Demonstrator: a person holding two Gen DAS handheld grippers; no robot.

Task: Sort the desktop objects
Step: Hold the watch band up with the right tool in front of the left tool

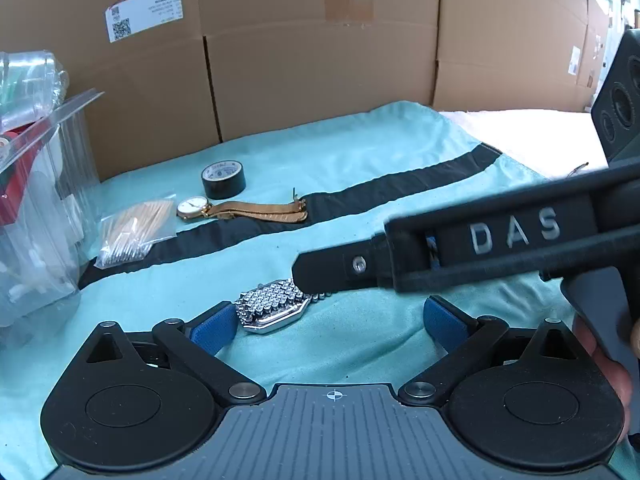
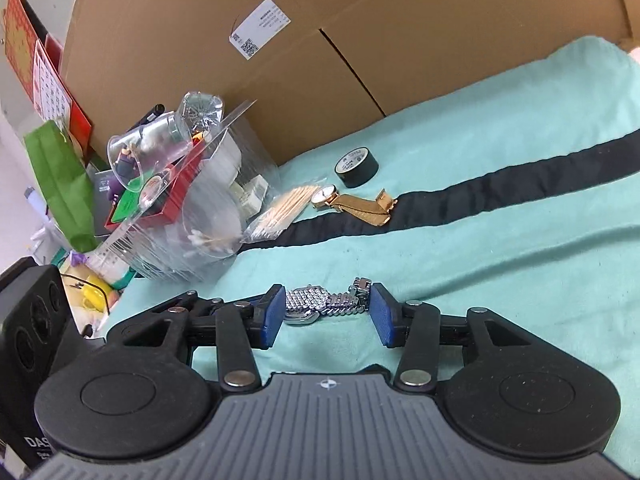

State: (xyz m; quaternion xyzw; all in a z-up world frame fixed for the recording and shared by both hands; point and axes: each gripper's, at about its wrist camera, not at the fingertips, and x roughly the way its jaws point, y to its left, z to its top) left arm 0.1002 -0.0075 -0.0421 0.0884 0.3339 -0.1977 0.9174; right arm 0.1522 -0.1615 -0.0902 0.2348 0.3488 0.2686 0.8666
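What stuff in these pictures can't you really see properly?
- Silver watch: in the left wrist view the right gripper's finger covers its band.
- Label on the cardboard box: print too small to read in either view.
- Clear container: in the right wrist view its contents are a jumble behind shiny plastic; the left wrist view cuts it off at the edge.
- Tape roll: its writing is too small.

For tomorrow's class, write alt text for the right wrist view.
The right gripper, fingers apart, straddles a silver watch lying on a teal cloth. Behind lie a gold watch, a black tape roll and cardboard boxes.
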